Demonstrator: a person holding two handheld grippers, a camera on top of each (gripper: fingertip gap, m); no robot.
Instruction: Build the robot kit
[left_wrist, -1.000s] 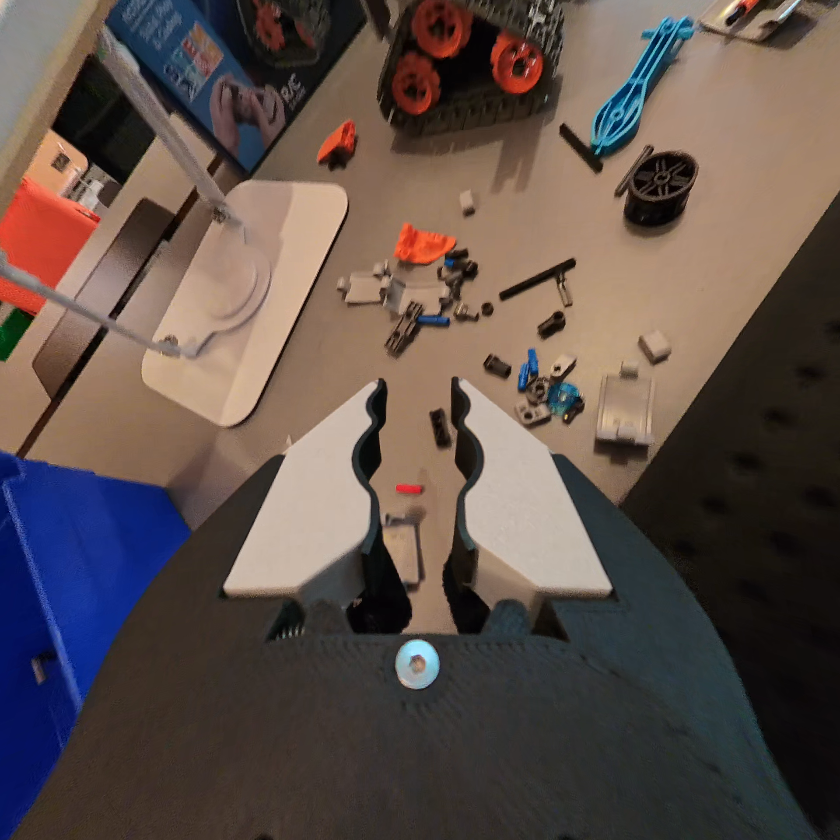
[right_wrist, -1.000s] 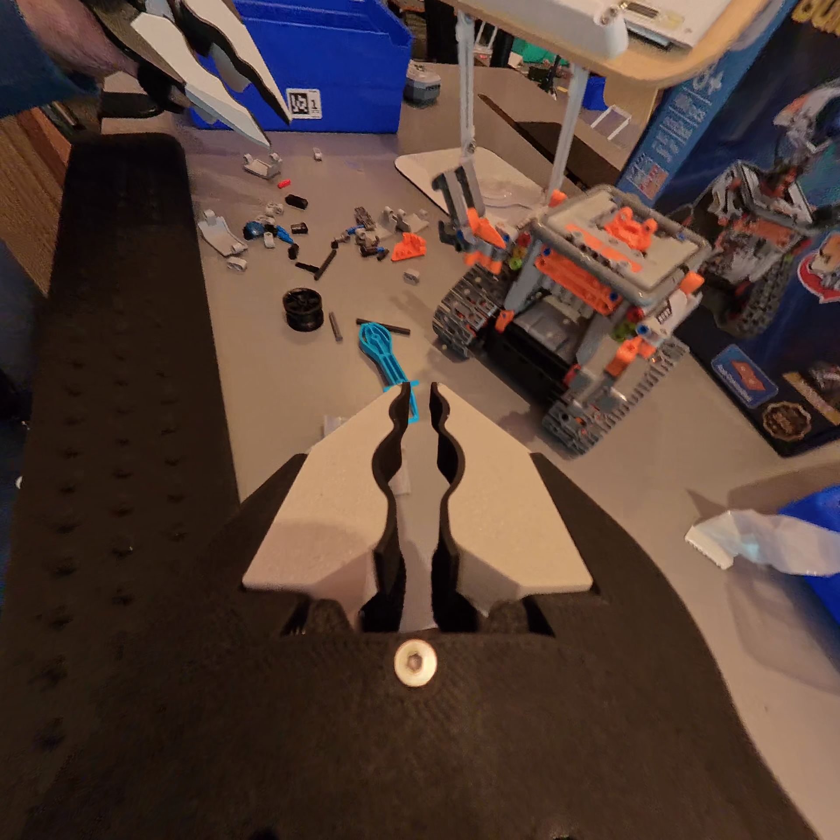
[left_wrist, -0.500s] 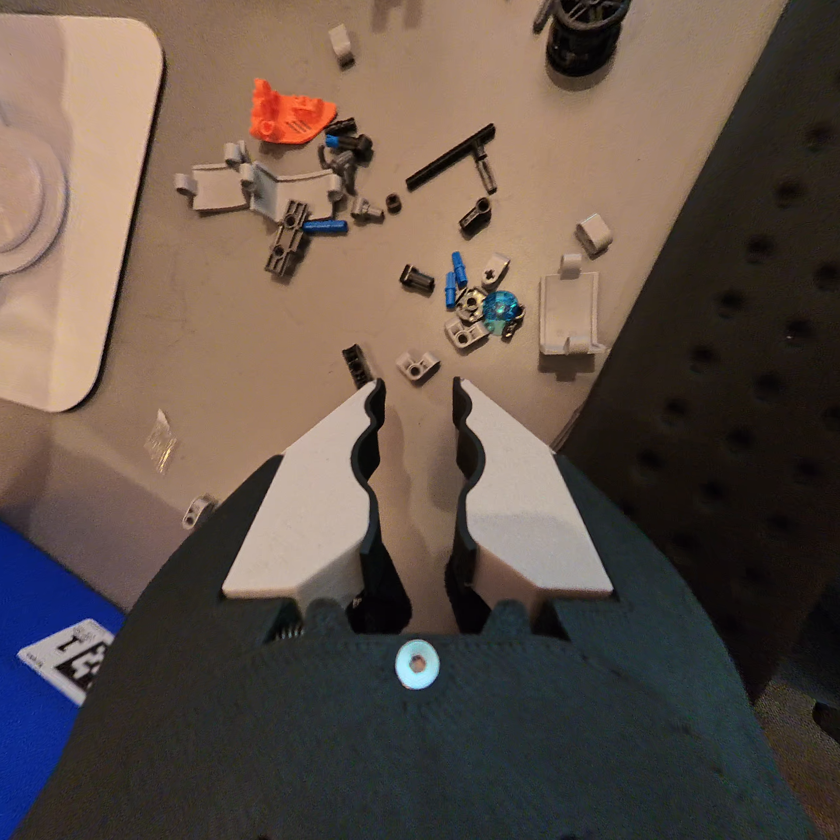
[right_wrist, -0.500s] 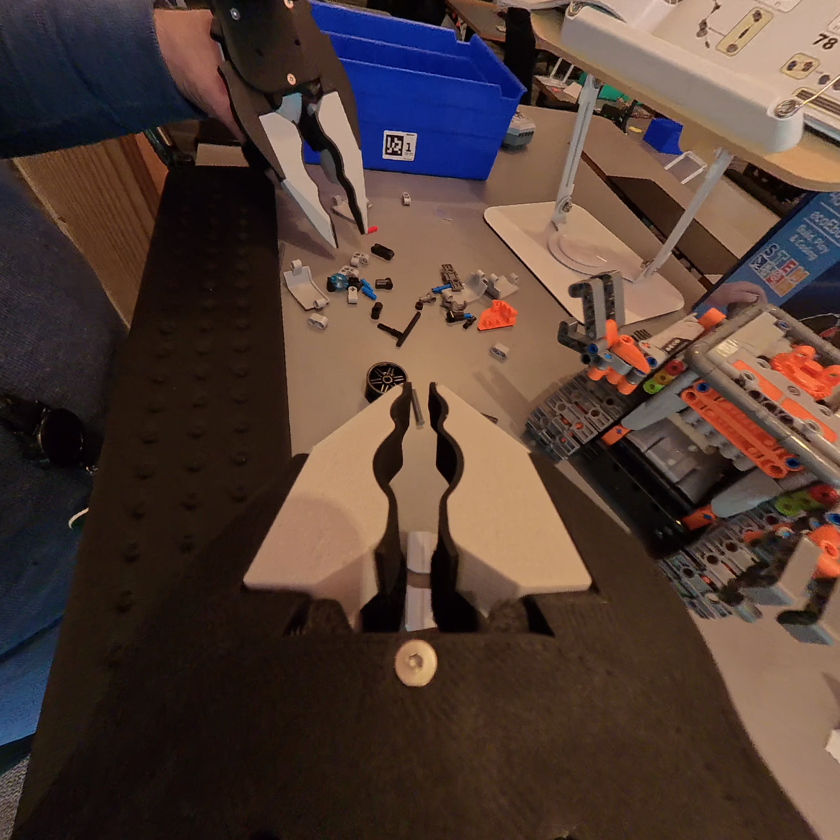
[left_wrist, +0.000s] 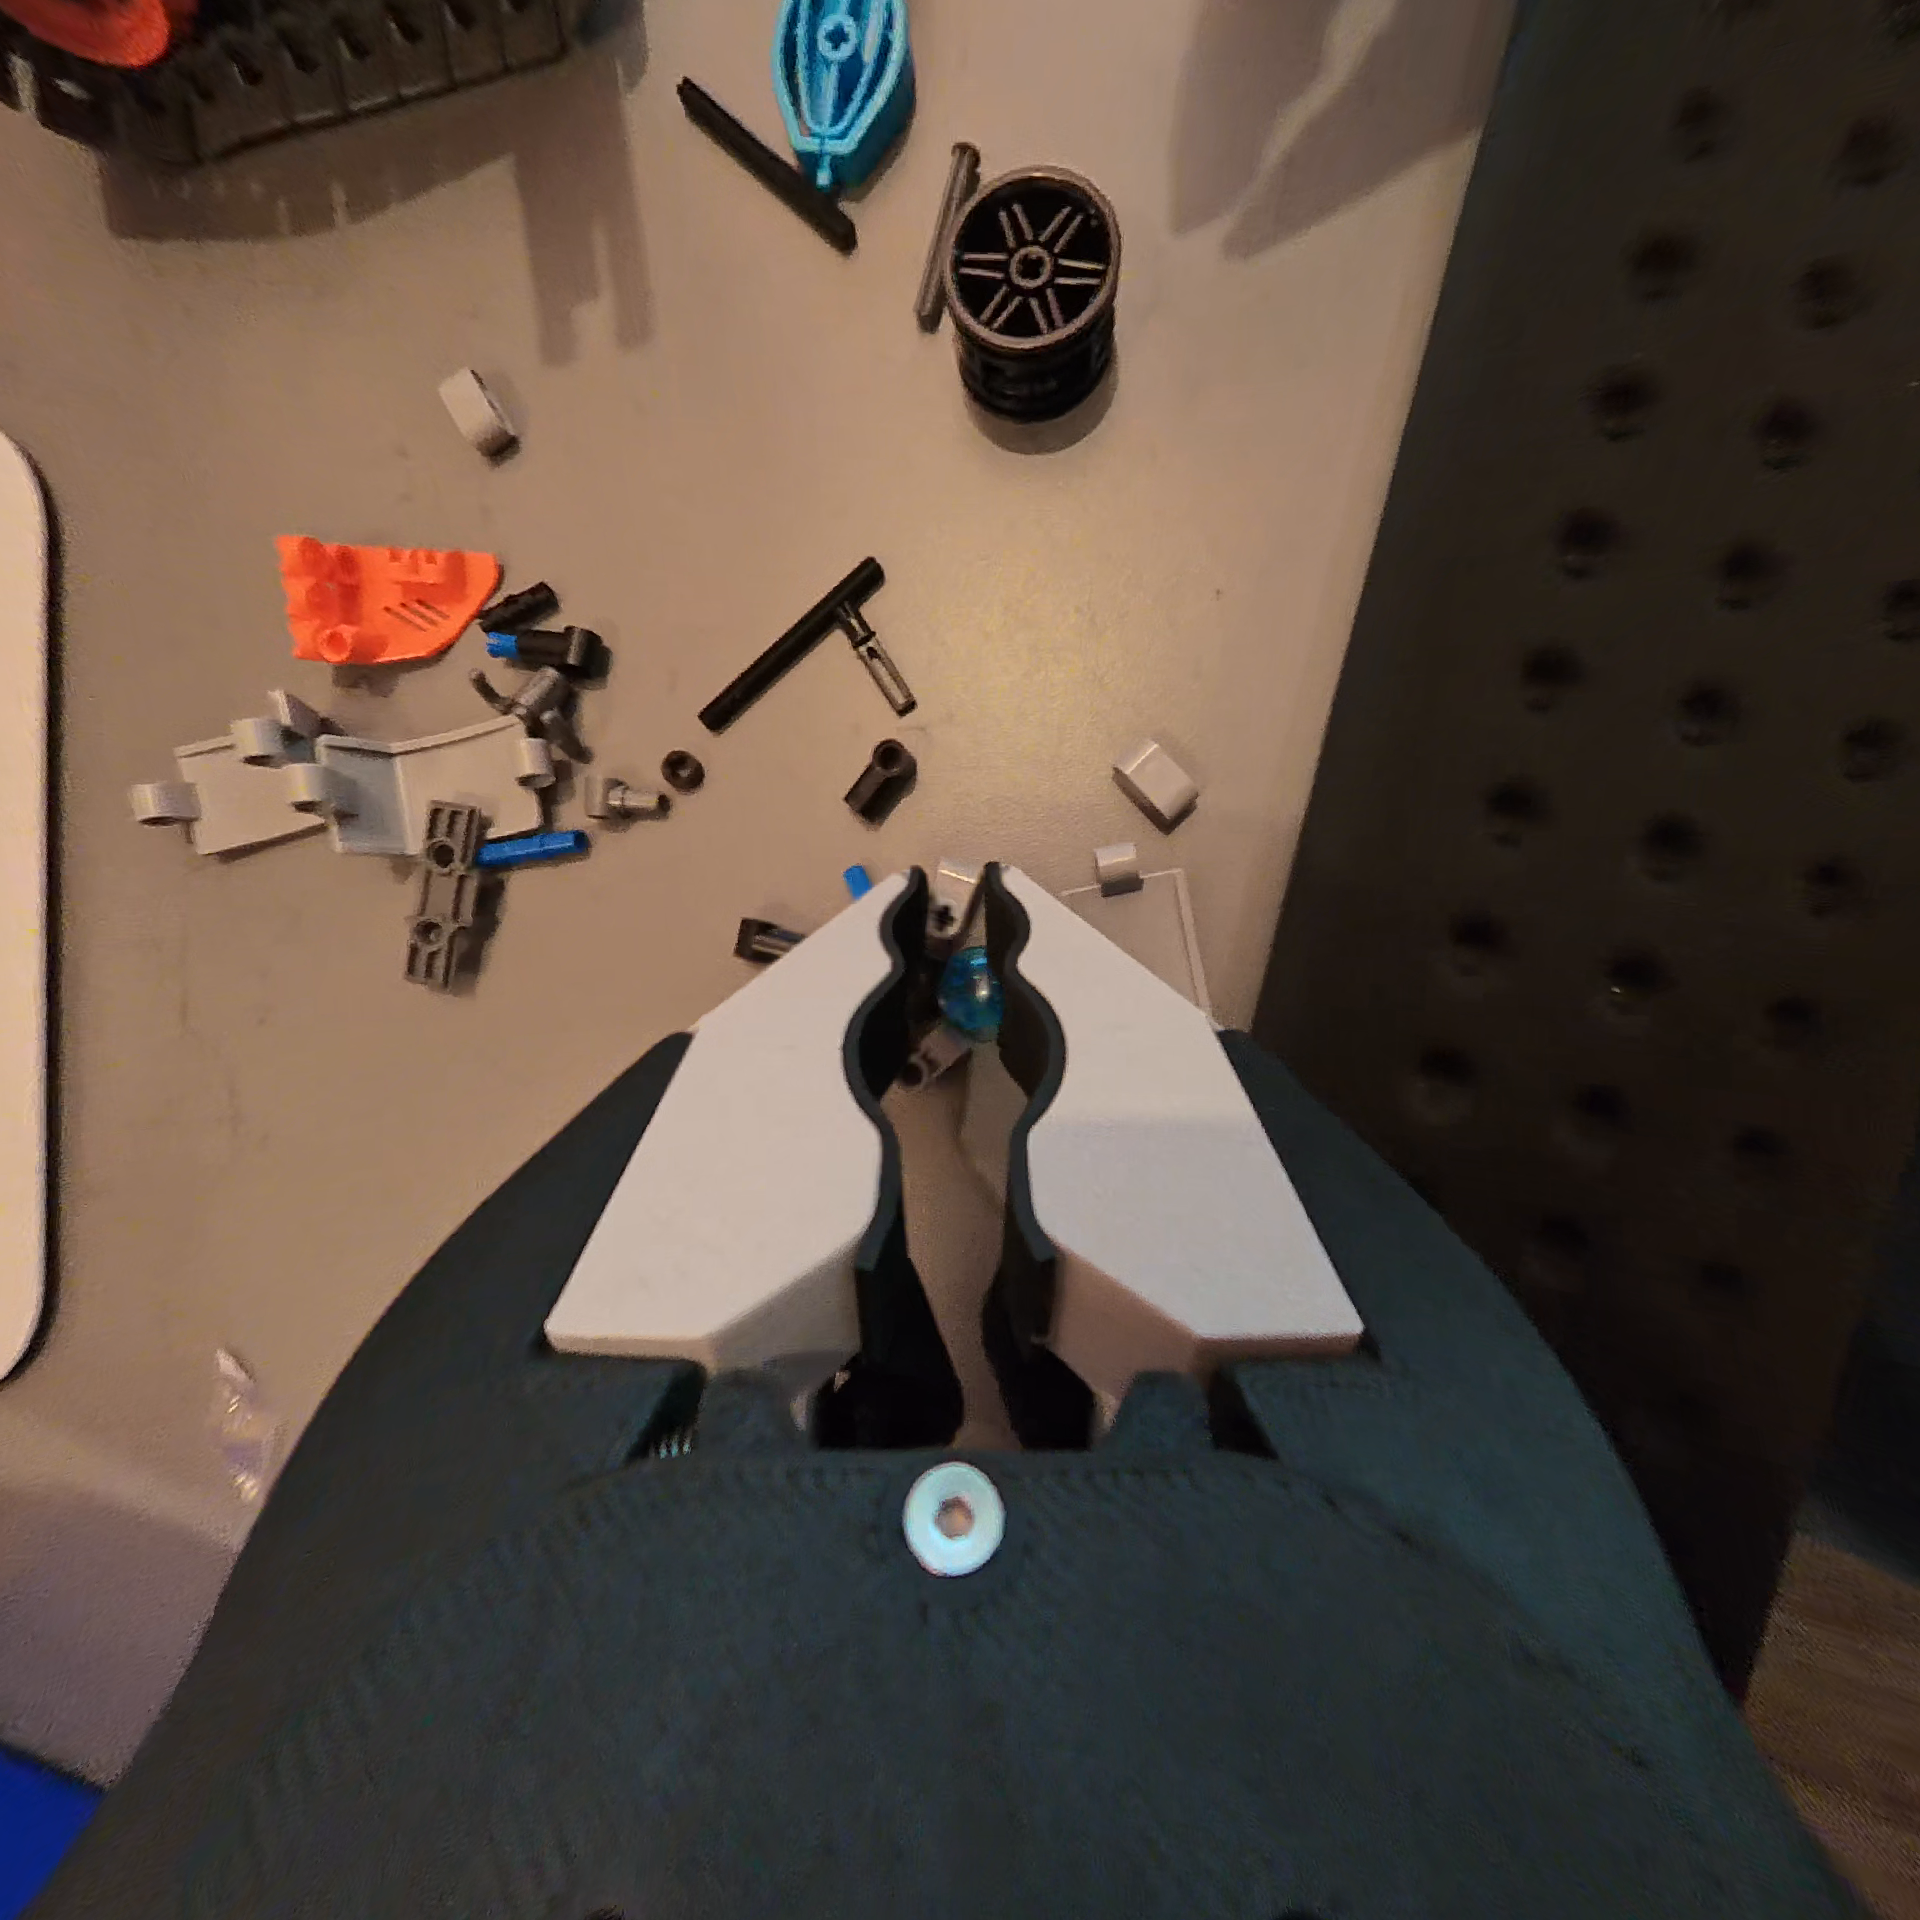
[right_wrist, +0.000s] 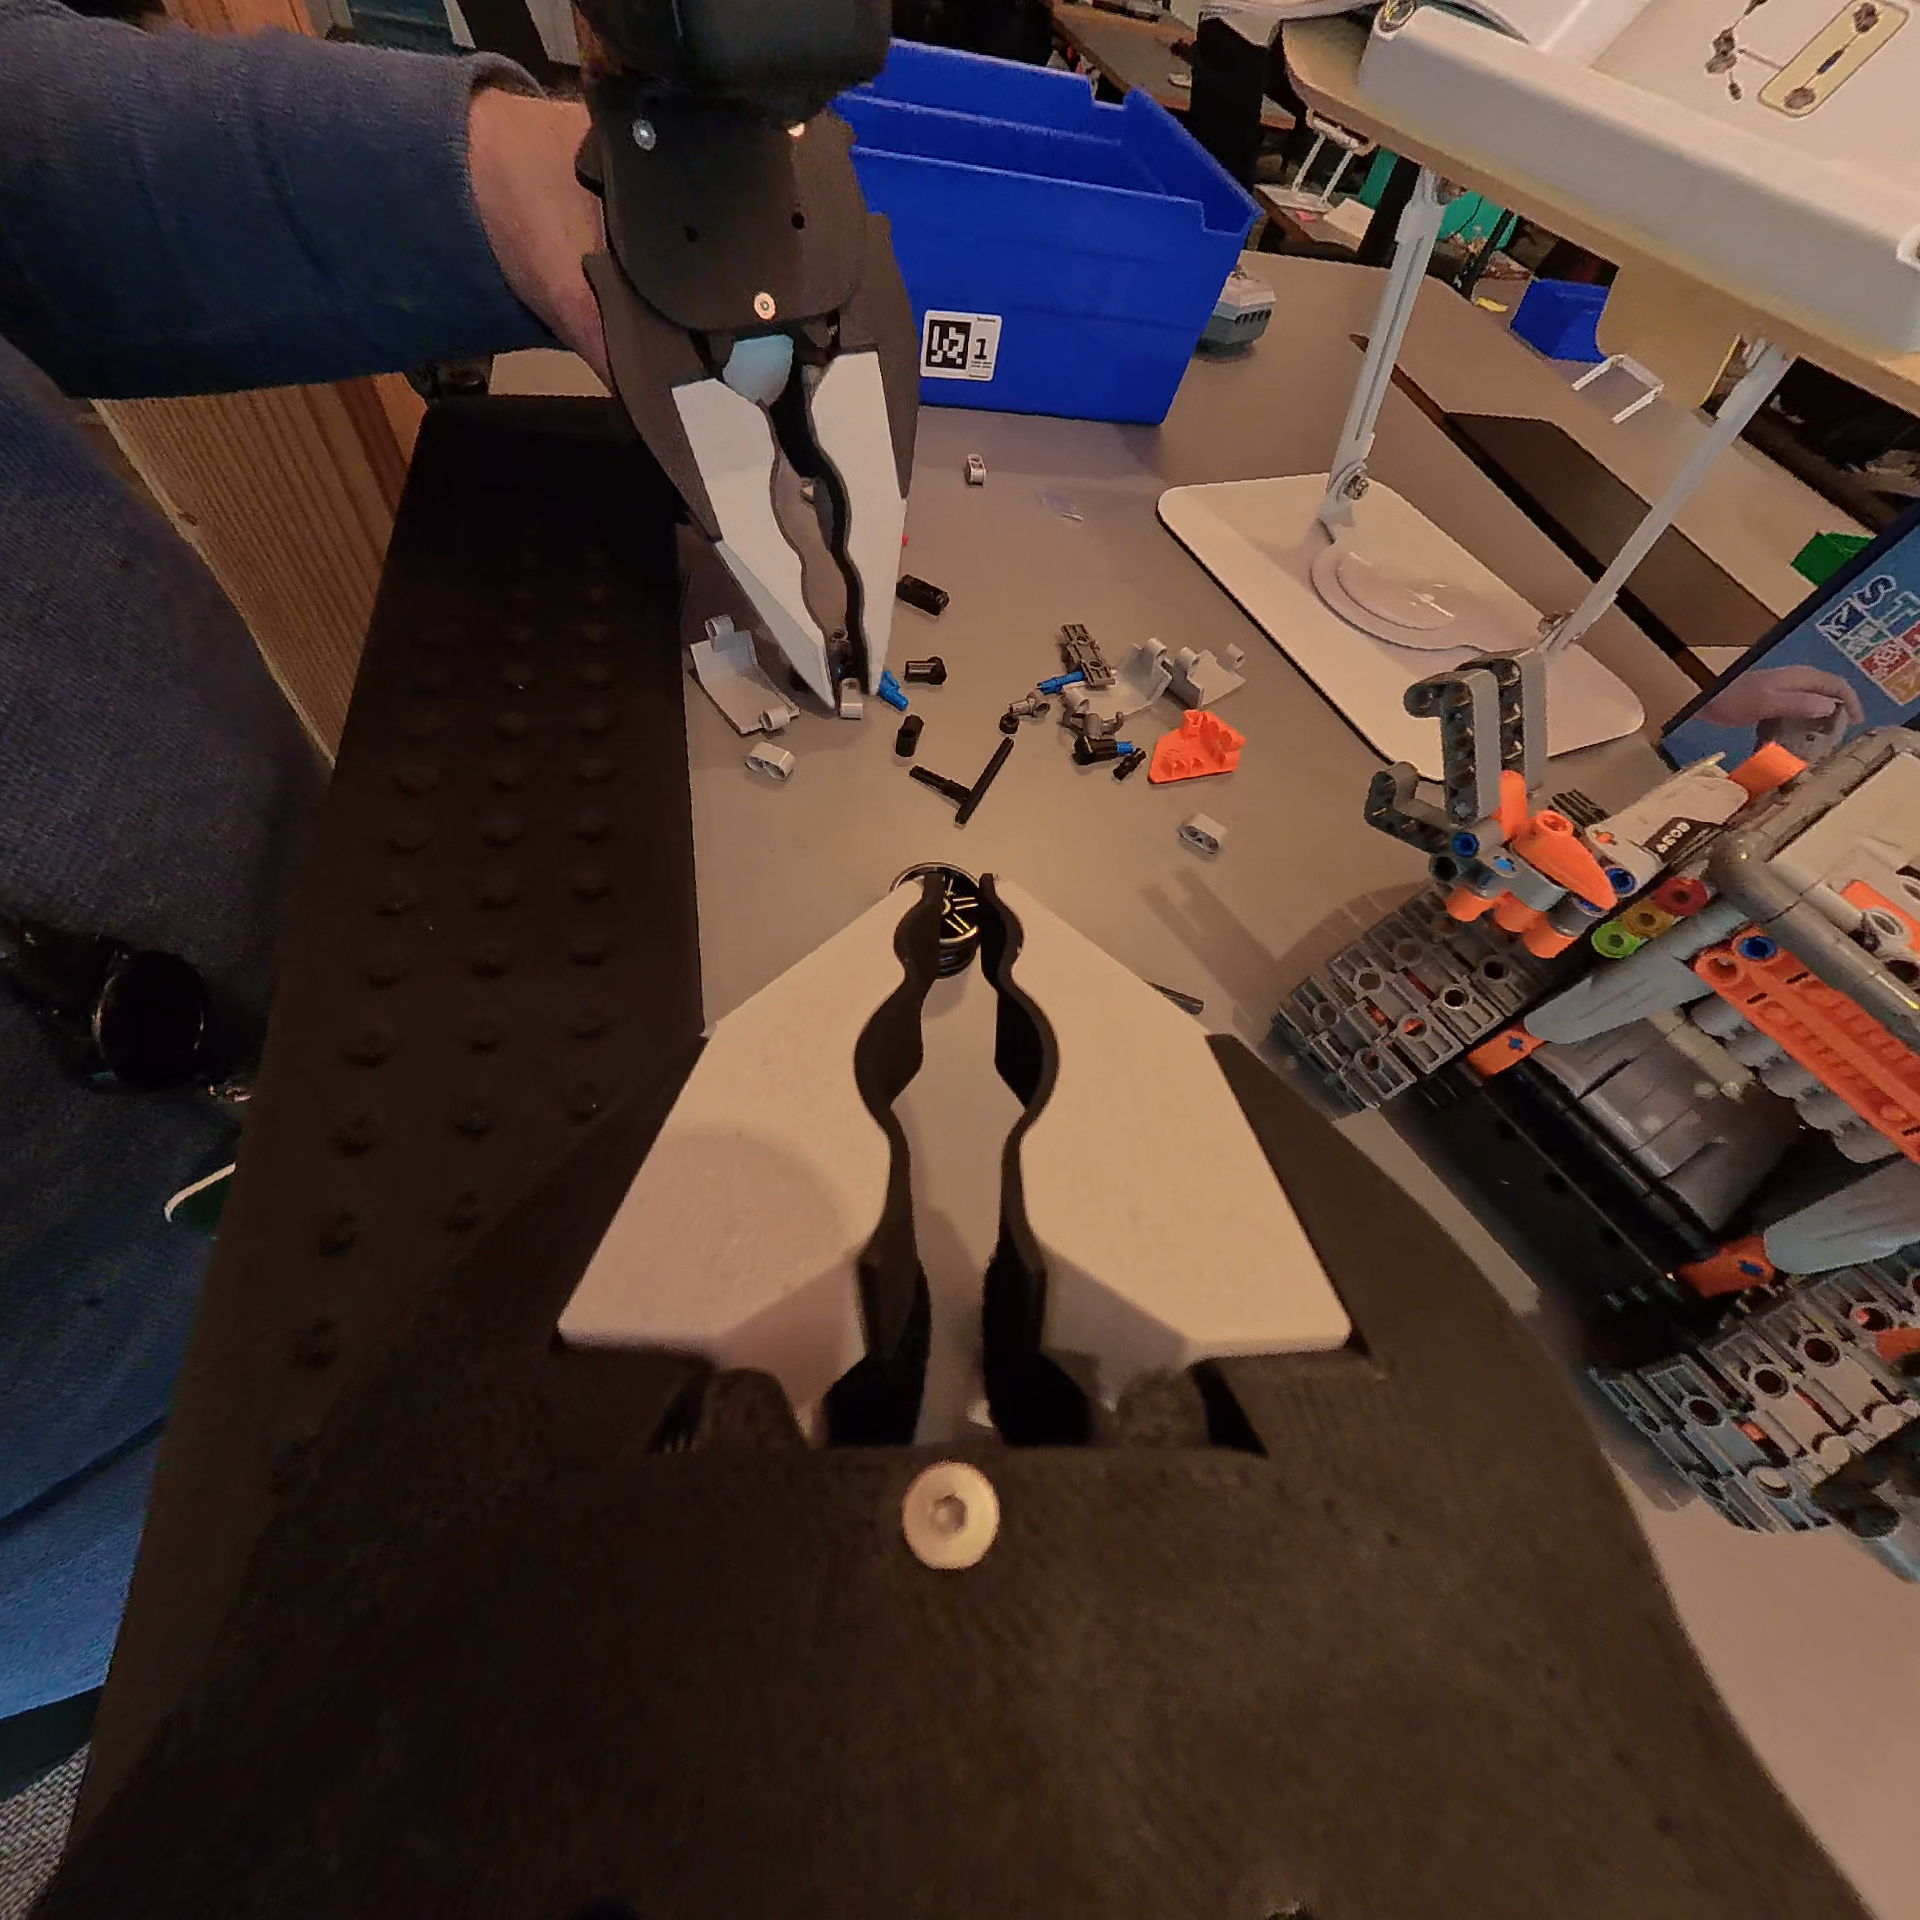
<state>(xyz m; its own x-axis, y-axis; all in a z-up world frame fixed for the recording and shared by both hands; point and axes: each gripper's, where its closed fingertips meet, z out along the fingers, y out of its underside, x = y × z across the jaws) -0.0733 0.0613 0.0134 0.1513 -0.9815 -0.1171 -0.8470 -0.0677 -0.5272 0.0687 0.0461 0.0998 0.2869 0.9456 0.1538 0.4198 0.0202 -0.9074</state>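
Note:
My left gripper (left_wrist: 951, 883) is down on the grey table among loose building-toy parts. Its jaws stand narrow, with a small grey piece (left_wrist: 958, 885) between the tips. A clear blue round stud (left_wrist: 968, 992) and a grey connector (left_wrist: 932, 1062) lie under the fingers. The right wrist view shows this gripper (right_wrist: 844, 670) in a person's hand, tips at the table beside a grey panel (right_wrist: 732, 681). My right gripper (right_wrist: 953, 883) hovers with a narrow empty gap above a black spoked wheel (right_wrist: 948, 930), which also shows in the left wrist view (left_wrist: 1029, 275).
A black studded mat (right_wrist: 499, 831) runs along the table edge. A tracked grey-and-orange model (right_wrist: 1662, 1039) stands at the right. A blue bin (right_wrist: 1039, 239) and a white stand base (right_wrist: 1382, 603) are at the back. An orange piece (left_wrist: 379, 603) and black axles (left_wrist: 790, 644) lie scattered. The left gripper's tips are roughly 15 centimetres from the right gripper's. Measured from the fingertips, the grey connector (left_wrist: 932, 1062) is 4 centimetres or so from the left gripper and 20 centimetres from the right.
My left gripper has dropped onto the small parts by the mat and its jaws have narrowed. My right gripper has moved forward over the black wheel, its gap unchanged.

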